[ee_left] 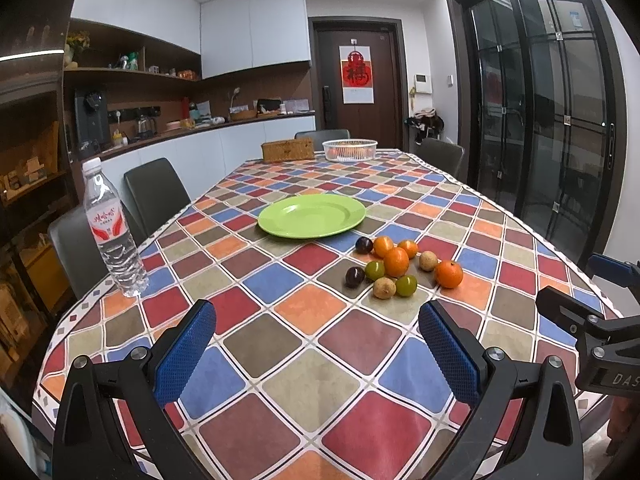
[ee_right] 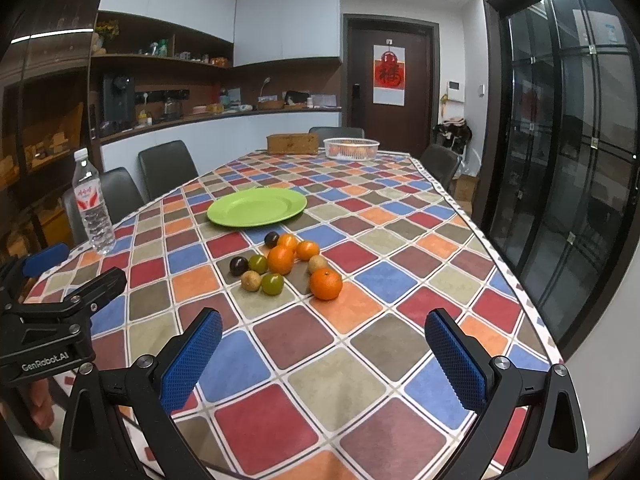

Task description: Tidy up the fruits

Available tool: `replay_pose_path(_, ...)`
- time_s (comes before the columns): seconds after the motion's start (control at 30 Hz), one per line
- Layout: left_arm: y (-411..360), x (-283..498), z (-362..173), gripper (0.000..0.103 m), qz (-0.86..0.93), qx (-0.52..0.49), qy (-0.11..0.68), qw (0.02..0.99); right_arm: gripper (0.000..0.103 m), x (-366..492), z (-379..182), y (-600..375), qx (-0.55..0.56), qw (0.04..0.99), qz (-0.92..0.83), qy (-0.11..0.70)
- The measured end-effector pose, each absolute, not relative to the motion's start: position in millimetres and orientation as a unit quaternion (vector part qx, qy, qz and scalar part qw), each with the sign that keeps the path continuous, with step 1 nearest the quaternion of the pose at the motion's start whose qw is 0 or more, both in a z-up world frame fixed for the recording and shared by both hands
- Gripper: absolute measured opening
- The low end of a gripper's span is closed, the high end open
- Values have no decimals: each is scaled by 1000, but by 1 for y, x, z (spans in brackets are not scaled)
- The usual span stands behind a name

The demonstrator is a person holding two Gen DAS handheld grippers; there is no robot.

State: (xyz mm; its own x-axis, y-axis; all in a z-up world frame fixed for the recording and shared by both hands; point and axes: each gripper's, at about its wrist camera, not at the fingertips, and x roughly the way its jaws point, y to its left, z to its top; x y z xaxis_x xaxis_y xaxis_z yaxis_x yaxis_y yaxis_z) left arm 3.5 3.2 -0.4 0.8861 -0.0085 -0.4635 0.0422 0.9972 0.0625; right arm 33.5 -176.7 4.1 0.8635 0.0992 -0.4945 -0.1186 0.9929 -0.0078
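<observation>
A cluster of small fruits lies on the checkered tablecloth: several oranges (ee_left: 396, 261) (ee_right: 281, 259), two green grapes (ee_left: 406, 285) (ee_right: 272, 283), two dark plums (ee_left: 355, 276) (ee_right: 239, 265) and two tan longans (ee_left: 384, 287) (ee_right: 251, 281). An empty green plate (ee_left: 312, 215) (ee_right: 257, 206) sits just beyond them. My left gripper (ee_left: 316, 320) is open and empty, near the table's front edge, short of the fruits. My right gripper (ee_right: 323, 330) is open and empty, also short of the fruits. Each gripper shows at the side of the other's view.
A water bottle (ee_left: 112, 228) (ee_right: 93, 204) stands at the table's left edge. A white basket (ee_left: 349, 149) (ee_right: 351, 148) and a woven box (ee_left: 288, 149) (ee_right: 292, 143) sit at the far end. Chairs (ee_left: 156, 192) line the left side and far end.
</observation>
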Motion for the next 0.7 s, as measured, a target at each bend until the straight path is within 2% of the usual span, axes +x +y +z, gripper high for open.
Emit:
replay_pose_path(0.47,-2,39,-23,103,-40,45,291,955,103,66,-16,-174,-23,955,61,290)
replay_pose_path(0.7,-14,68,-29,89,-64,66,299,950,102,95,-25,-175,-28,949,66,308)
